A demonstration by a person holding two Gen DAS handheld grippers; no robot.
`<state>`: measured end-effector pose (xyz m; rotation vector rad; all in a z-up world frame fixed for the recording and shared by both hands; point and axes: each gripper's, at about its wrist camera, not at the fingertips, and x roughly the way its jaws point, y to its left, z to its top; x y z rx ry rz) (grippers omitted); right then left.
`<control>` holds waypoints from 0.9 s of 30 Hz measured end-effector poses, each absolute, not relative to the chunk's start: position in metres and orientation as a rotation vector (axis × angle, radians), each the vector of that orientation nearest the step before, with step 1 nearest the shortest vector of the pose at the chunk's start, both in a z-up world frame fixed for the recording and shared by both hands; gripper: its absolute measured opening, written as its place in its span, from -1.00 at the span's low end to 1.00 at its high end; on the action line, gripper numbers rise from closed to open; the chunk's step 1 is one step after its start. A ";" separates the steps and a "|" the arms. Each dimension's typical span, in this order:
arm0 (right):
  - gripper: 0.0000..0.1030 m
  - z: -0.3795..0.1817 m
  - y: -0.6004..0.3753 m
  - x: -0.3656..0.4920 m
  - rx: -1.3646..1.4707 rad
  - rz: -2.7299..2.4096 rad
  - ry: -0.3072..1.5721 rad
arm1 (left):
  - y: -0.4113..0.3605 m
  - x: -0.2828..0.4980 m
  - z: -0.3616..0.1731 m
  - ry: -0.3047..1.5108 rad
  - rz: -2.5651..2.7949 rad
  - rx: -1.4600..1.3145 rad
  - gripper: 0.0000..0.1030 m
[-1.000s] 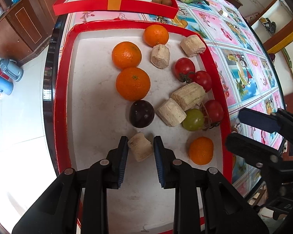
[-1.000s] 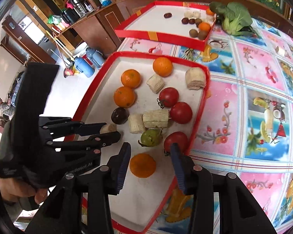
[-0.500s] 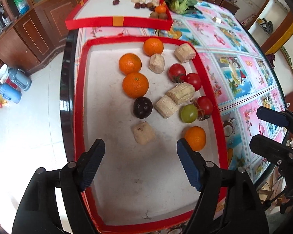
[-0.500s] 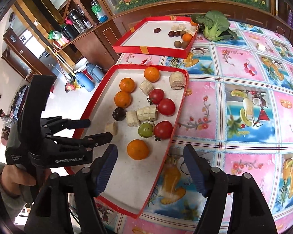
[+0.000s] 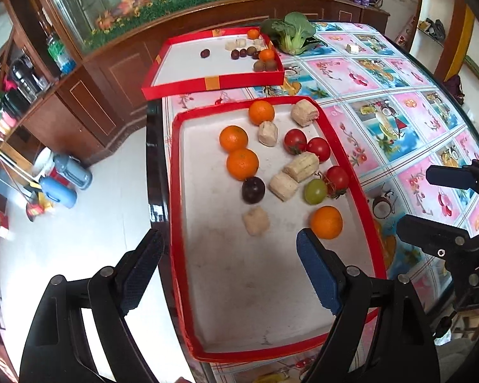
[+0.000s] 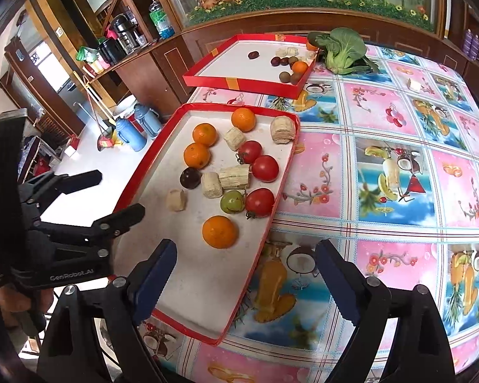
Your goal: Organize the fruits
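A red-rimmed near tray (image 5: 176,172) (image 6: 281,175) holds several oranges, red tomatoes, a green tomato (image 5: 315,191), a dark plum (image 5: 253,189) and pale sugarcane chunks. One chunk (image 5: 255,221) (image 6: 176,200) lies alone on the tray floor. My left gripper (image 5: 230,265) is open and empty, raised above the tray's near end. My right gripper (image 6: 246,274) is open and empty above the tray's right rim, just short of the nearest orange (image 6: 220,231) (image 5: 326,222). Each gripper shows in the other's view.
A second red tray (image 5: 214,82) (image 6: 239,81) at the back holds small dark fruits, kiwis, oranges and cane pieces. A leafy green vegetable (image 6: 343,51) lies beside it. The table has a pink and blue patterned cloth (image 6: 399,166). The table's left edge drops to the floor.
My left gripper opened, let go of the lone sugarcane chunk and pulled back and up. My right gripper opened wide and also drew back from the orange.
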<state>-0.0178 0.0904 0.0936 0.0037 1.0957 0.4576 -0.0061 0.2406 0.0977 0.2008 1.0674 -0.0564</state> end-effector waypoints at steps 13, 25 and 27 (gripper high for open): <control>0.75 0.095 0.096 -0.022 0.004 0.433 1.077 | 0.250 -0.004 0.103 1.098 -0.147 0.082 0.66; 0.75 0.093 0.105 -0.022 0.016 0.426 1.078 | 0.260 0.001 0.102 1.091 -0.143 0.093 0.66; 0.75 0.093 0.107 -0.022 0.014 0.427 1.077 | 0.262 0.002 0.103 1.090 -0.145 0.086 0.66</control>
